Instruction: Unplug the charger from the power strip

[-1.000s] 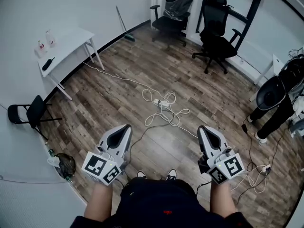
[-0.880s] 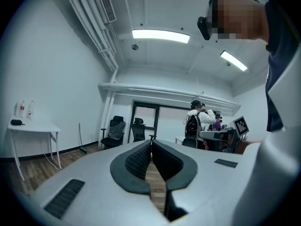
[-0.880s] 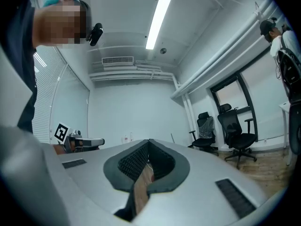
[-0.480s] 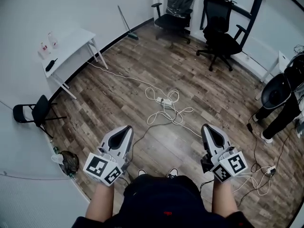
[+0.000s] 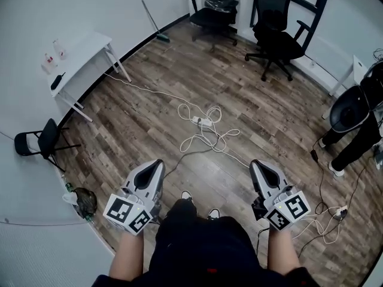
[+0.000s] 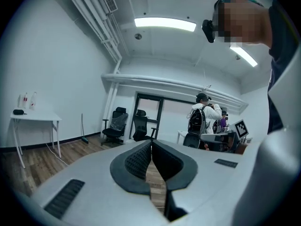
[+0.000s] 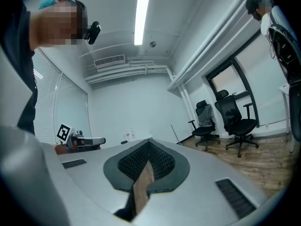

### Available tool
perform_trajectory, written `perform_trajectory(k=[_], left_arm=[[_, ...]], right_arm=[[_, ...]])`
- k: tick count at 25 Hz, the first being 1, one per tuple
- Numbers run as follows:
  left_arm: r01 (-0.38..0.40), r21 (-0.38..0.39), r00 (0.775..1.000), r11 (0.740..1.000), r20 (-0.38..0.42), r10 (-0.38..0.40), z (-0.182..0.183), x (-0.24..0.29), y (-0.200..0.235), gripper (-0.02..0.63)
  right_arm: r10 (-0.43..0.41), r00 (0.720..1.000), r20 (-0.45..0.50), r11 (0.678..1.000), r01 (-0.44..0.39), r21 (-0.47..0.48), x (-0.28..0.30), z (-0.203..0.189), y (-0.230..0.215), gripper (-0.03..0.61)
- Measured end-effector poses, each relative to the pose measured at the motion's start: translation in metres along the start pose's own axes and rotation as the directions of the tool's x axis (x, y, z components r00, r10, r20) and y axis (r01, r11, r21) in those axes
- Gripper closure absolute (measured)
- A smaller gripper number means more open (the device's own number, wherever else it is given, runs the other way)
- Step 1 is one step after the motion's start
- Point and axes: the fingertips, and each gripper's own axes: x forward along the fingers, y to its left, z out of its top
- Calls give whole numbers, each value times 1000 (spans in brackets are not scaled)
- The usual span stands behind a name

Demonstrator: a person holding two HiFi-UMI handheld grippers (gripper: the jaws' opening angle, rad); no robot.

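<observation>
A white power strip (image 5: 204, 122) lies on the wood floor in the middle of the room, amid loops of white cable (image 5: 206, 141). It is too small in the head view to make out the charger on it. My left gripper (image 5: 157, 164) and right gripper (image 5: 257, 164) are held out level at waist height, well short of the strip and apart from it. Both are shut with nothing between the jaws. In the left gripper view the left gripper (image 6: 151, 143) has its pads meeting. The right gripper (image 7: 150, 141) looks the same in the right gripper view.
A white table (image 5: 78, 55) and a black folding chair (image 5: 36, 142) stand at the left wall. Office chairs (image 5: 278, 31) are at the back. A person (image 5: 359, 130) stands at the right near a second strip with cables (image 5: 332, 213). A rubbish bag (image 5: 81, 202) sits low left.
The person has stepped forward, one leg now ahead. Both grippers have been carried along and slightly down, still shut. The strip has kept its place on the floor.
</observation>
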Motion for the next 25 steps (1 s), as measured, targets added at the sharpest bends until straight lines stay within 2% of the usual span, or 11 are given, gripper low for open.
perform_trajectory(k=[6, 11, 19, 25], left_arm=[[48, -18, 999, 999, -9, -48, -5, 52, 14, 588], [80, -41, 997, 996, -10, -80, -2, 112, 48, 588], [101, -61, 994, 993, -39, -104, 6, 202, 143, 588], [99, -38, 992, 994, -77, -102, 13, 247, 227, 588]], right_arm=[[-36, 999, -20, 999, 36, -5, 18, -1, -34, 560], [-72, 996, -43, 997, 71, -12, 57, 3, -73, 560], [-64, 995, -80, 997, 61, -40, 181, 19, -113, 560], [-86, 989, -118, 996, 81, -42, 268, 13, -150, 560]])
